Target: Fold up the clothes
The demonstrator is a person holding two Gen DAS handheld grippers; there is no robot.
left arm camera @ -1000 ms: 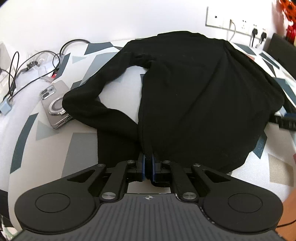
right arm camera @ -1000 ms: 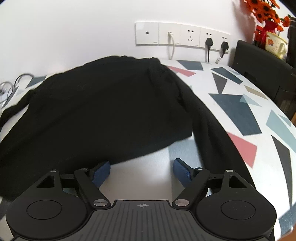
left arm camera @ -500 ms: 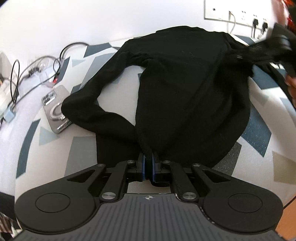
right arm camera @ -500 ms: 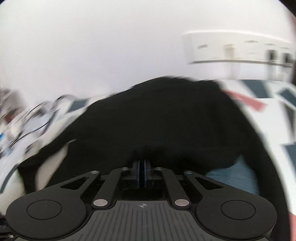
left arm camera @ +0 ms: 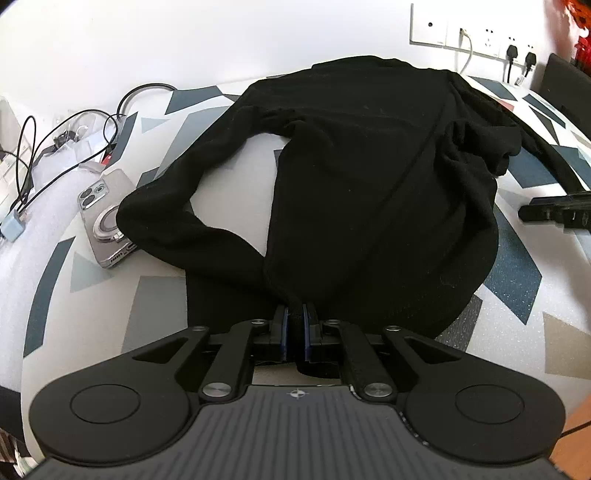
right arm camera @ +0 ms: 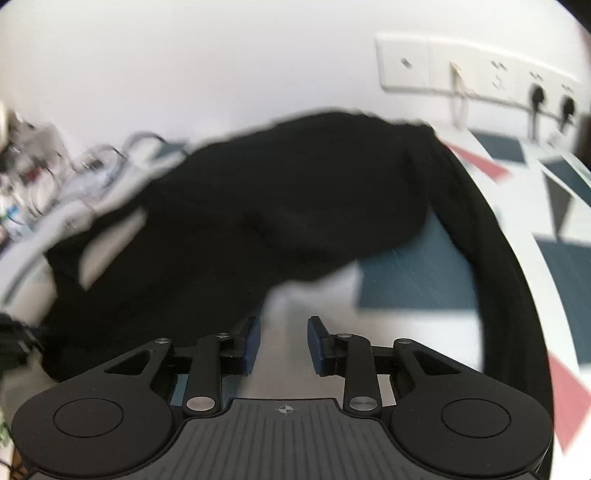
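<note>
Pinching black sweater (left arm camera: 369, 177) hem, left claw (left arm camera: 294, 334); right claw (right arm camera: 283, 345) opening, seemingly empty.

A lived-in home room: a tabletop (left arm camera: 517, 266) with geometric-patterned cover against a white wall, wall sockets (left arm camera: 476, 35) at one o'clock, a phone (left arm camera: 105, 218) and charging cables (left arm camera: 55, 147) at nine o'clock.

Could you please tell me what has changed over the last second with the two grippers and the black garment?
The right gripper shut on the black garment's right side, carried it inward over the body, and its jaws have just been opening, with nothing between them now. That flap now lies bunched on the garment. The left gripper stays clamped on the near hem, and the phone has not moved.
</note>
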